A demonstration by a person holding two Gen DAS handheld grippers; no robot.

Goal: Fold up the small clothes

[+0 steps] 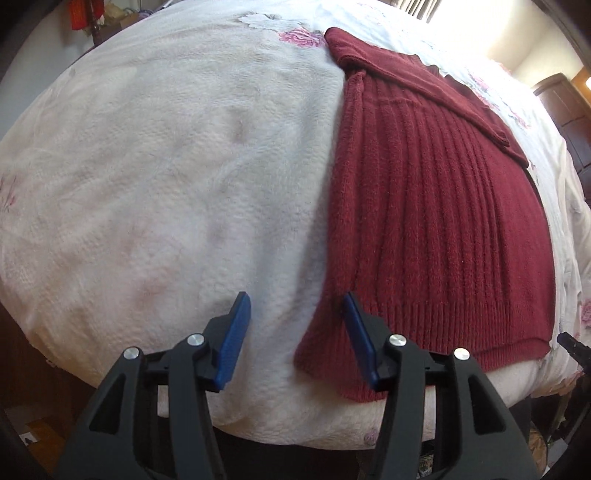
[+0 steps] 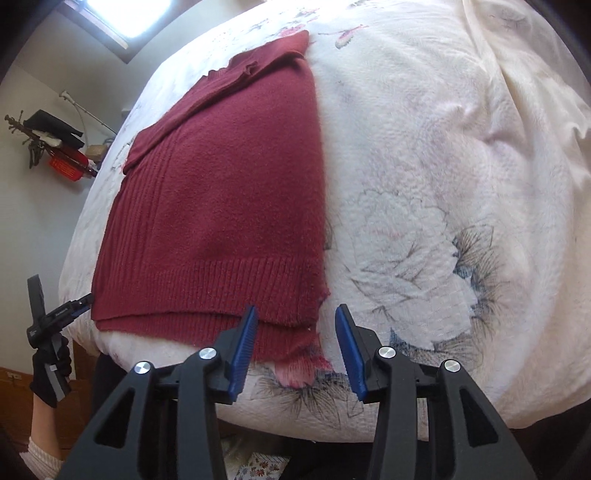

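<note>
sweater [image 1: 436, 206] flat on bed [image 1: 166, 166], sleeves folded in. left gripper [image 1: 295, 332] and right gripper [image 2: 295, 339] both spread, empty, at hem corners. risk: i pinch only top layer, fold skews.

A bed [image 1: 147, 184] is filling most of both views, lying under a white quilted cover printed with pink and grey flowers. Beyond its far edge, a bright window [image 1: 480, 26] is pouring daylight in (curtains hanging at its top), and dark wooden furniture [image 1: 561, 107] is standing just beside the bed there. Pale walls [image 2: 33, 221] are rising past the bed's other side, where a wall rack [image 2: 55, 147] is holding dark and red items. Below the bed's near edge, brown wooden flooring [image 1: 40, 439] is showing.
</note>
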